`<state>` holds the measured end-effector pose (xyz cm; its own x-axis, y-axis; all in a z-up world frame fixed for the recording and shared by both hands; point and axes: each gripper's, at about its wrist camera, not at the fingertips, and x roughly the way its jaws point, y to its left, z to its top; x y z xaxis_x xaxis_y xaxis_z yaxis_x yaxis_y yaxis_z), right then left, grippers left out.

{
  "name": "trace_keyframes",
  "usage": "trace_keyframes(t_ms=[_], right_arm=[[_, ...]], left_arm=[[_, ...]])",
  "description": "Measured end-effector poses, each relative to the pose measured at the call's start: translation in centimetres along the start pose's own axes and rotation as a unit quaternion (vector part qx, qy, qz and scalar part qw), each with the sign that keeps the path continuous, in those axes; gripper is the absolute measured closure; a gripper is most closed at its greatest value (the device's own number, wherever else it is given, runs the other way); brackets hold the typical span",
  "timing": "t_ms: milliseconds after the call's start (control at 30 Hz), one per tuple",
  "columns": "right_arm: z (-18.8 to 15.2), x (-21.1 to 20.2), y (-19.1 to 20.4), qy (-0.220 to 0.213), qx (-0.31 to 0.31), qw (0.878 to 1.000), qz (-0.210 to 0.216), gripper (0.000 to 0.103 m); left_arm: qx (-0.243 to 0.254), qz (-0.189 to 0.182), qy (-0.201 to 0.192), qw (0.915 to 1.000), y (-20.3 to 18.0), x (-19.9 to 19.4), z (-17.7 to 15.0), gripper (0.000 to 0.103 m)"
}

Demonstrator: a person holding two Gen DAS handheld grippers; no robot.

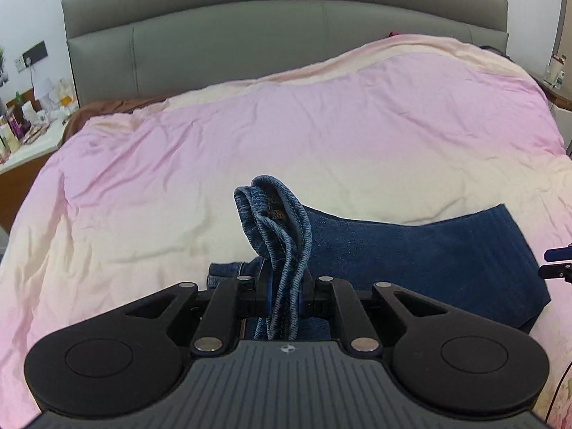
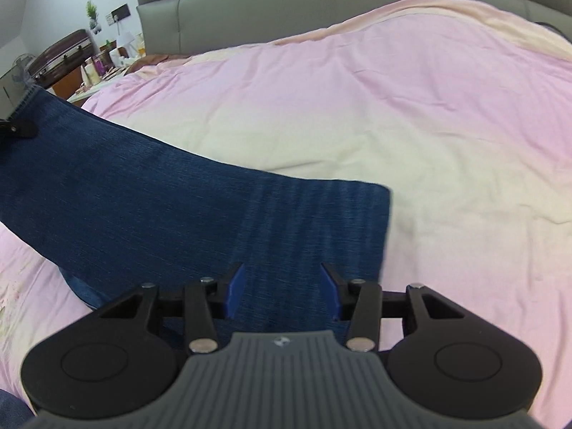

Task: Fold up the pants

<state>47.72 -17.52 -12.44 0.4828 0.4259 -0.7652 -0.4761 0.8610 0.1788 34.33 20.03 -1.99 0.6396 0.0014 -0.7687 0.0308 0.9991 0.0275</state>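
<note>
From the left wrist, the left gripper [image 1: 286,296] is clamped on a bunched edge of the jeans [image 1: 411,250] lying on the pink bedspread [image 1: 250,143], while from the right wrist, the right gripper [image 2: 282,291] hangs over the jeans [image 2: 143,196] with fingers spread apart, gripping nothing.

A bed with a pink and cream duvet [image 2: 411,107] carries the blue jeans [image 2: 161,196], which lie spread on it ahead and left of the right claw [image 2: 282,293], whose blue tips stand apart.
</note>
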Motion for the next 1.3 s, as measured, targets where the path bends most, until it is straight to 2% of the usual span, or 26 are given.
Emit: trace_keyframes(t_ms=[67, 167, 333, 367, 400, 433, 500, 533, 733, 833, 900, 1000, 1133, 1200, 1267, 1300], right_arm=[[-0.2, 1.3, 0.8, 0.011, -0.006, 1.0, 0.004, 0.06], [-0.8, 2.6, 1.2, 0.027, -0.02, 0.999, 0.0, 0.06], [-1.8, 4.3, 0.0, 0.052, -0.032, 0.998, -0.03, 0.06], [-2.0, 4.5, -0.4, 0.058, -0.029, 0.997, -0.034, 0.061], [-2.1, 4.8, -0.8, 0.063, -0.024, 0.997, -0.037, 0.061], [-2.3, 5.0, -1.3, 0.066, -0.016, 0.997, -0.037, 0.061], [-2.3, 5.2, -1.8, 0.069, -0.006, 0.997, -0.034, 0.061], [-2.3, 5.2, -1.8, 0.068, -0.007, 0.997, -0.034, 0.061], [-3.0, 3.0, -1.5, 0.049, -0.005, 0.998, -0.036, 0.06], [-4.0, 1.8, -1.8, 0.04, 0.009, 0.998, -0.047, 0.059], [-4.5, 1.2, -2.3, 0.037, 0.023, 0.998, -0.054, 0.055], [-5.6, 0.2, -3.2, 0.031, 0.063, 0.996, -0.051, 0.054], [-7.0, -0.8, -3.5, 0.029, 0.091, 0.994, -0.046, 0.054], [-7.7, -1.5, -3.3, 0.026, 0.087, 0.995, -0.043, 0.054], [-7.8, -1.9, -3.1, 0.023, 0.082, 0.996, -0.041, 0.054], [-7.9, -2.1, -3.0, 0.021, 0.078, 0.996, -0.041, 0.054]], left_arm=[[-0.005, 0.005, 0.012, 0.9999, 1.1, 2.3, -1.2, 0.09], [0.012, 0.022, 0.028, 0.9993, 2.1, 5.2, -2.6, 0.089], [0.004, 0.037, 0.043, 0.9984, 3.2, 9.5, -4.0, 0.088], [-0.002, 0.041, 0.043, 0.9982, 3.4, 10.2, -4.3, 0.086], [-0.01, 0.051, 0.043, 0.9977, 3.6, 10.7, -4.6, 0.074], [-0.022, 0.056, 0.043, 0.9973, 3.9, 10.9, -4.9, 0.069], [-0.05, 0.064, 0.042, 0.9958, 4.9, 10.4, -4.8, 0.043], [-0.064, 0.063, 0.036, 0.9953, 5.6, 9.6, -4.6, 0.04], [-0.164, 0.03, 0.011, 0.9859, 9.0, 2.6, -6.1, 0.038], [-0.232, 0.006, 0.01, 0.9726, 9.9, -0.1, -8.4, 0.038], [-0.288, -0.027, 0.005, 0.9573, 10.3, -1.1, -10.4, 0.036], [-0.35, -0.072, 0.009, 0.934, 9.9, -1.3, -13.5, 0.036], [-0.4, -0.086, 0.003, 0.9127, 9.3, -0.1, -16.1, 0.038], [-0.409, -0.085, 0.001, 0.9085, 9.2, 0.8, -16.8, 0.04], [-0.403, -0.086, -0.011, 0.9109, 8.9, 1.1, -17.0, 0.043], [-0.394, -0.084, -0.014, 0.915, 8.7, 1.2, -17.1, 0.043]])
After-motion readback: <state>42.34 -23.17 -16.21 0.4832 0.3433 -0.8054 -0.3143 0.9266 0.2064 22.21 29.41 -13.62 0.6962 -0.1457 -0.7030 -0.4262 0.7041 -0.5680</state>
